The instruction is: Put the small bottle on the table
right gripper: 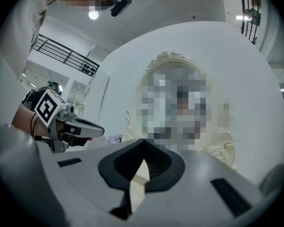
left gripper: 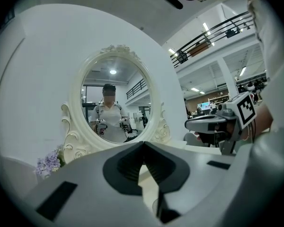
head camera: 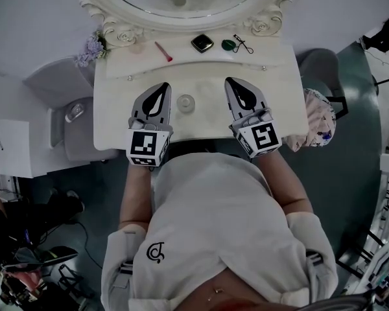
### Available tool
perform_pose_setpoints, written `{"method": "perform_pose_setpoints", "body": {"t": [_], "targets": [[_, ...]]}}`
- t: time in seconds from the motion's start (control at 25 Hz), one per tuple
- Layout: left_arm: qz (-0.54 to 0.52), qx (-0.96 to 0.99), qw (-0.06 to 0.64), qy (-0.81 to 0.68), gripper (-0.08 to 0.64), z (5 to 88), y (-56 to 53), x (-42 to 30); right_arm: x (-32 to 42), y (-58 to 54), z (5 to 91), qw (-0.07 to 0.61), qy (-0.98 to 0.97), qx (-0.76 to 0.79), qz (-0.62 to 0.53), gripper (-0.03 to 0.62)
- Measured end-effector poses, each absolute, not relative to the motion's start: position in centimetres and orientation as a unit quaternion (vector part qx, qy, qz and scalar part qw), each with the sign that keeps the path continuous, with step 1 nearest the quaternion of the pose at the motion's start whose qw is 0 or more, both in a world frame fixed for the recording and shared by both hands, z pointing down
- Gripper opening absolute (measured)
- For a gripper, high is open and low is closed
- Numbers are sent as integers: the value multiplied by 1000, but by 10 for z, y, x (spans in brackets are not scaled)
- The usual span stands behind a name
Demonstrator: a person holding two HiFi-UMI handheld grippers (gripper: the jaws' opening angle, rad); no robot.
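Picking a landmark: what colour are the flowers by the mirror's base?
Pale purple flowers, clearest in the head view.

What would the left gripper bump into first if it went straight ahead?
Probably the small red stick lying before the mirror; if the left gripper is held higher, the mirror's frame. Height is unclear.

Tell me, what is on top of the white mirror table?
On the cream dressing table: a small pale bottle, a red stick, a black square compact, a green thing and purple flowers. The person's white shirt covers its near edge.
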State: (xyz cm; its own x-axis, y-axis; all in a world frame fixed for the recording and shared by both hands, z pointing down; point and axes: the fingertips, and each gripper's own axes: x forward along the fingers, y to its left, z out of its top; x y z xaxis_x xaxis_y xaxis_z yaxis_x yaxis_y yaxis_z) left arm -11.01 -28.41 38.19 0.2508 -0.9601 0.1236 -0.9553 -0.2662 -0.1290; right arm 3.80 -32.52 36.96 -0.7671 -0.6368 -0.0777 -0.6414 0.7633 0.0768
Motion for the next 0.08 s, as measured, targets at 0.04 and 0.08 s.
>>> {"method": "perform_pose_setpoints", "body": {"t": [0.04, 0.08], "targets": [[-90, -791, 15, 605, 12, 381, -284, -110, 38, -325, 370, 22, 938, -341, 49, 3], [-91, -791, 17, 605, 12, 380, -283, -109, 38, -325, 370, 21, 938, -342, 49, 3]]}}
